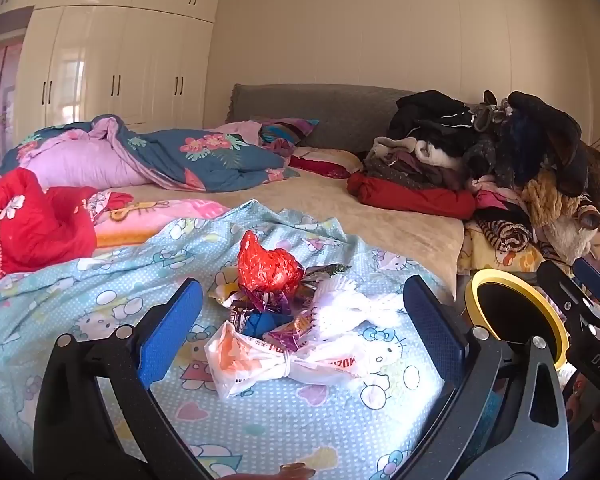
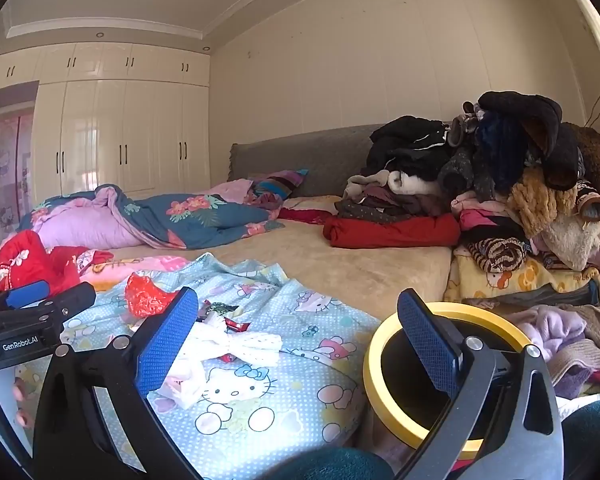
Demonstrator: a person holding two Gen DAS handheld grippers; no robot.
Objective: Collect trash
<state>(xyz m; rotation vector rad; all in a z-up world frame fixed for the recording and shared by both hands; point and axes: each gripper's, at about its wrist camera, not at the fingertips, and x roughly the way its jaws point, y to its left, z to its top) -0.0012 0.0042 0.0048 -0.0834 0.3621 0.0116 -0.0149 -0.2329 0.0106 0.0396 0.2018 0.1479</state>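
A heap of trash lies on the light-blue Hello Kitty sheet [image 1: 100, 280]: a crumpled red plastic bag [image 1: 266, 266], foil snack wrappers [image 1: 288, 330], a knotted white plastic bag [image 1: 260, 360] and white crumpled paper [image 1: 348, 312]. My left gripper [image 1: 300, 320] is open and empty, its blue fingers on either side of the heap, a little short of it. A yellow-rimmed bin [image 1: 516, 316] stands beside the bed at the right. In the right wrist view my right gripper [image 2: 296, 336] is open and empty, between the trash [image 2: 236, 344] and the bin [image 2: 420, 380]; the red bag [image 2: 144, 296] lies behind its left finger.
Folded quilts [image 1: 172, 156] and red cloth [image 1: 28, 220] lie at the bed's left. A tall pile of clothes [image 1: 500, 160] fills the right side. The grey headboard [image 1: 320, 108] and white wardrobes [image 1: 112, 68] stand behind. More clothes [image 2: 560, 340] lie right of the bin.
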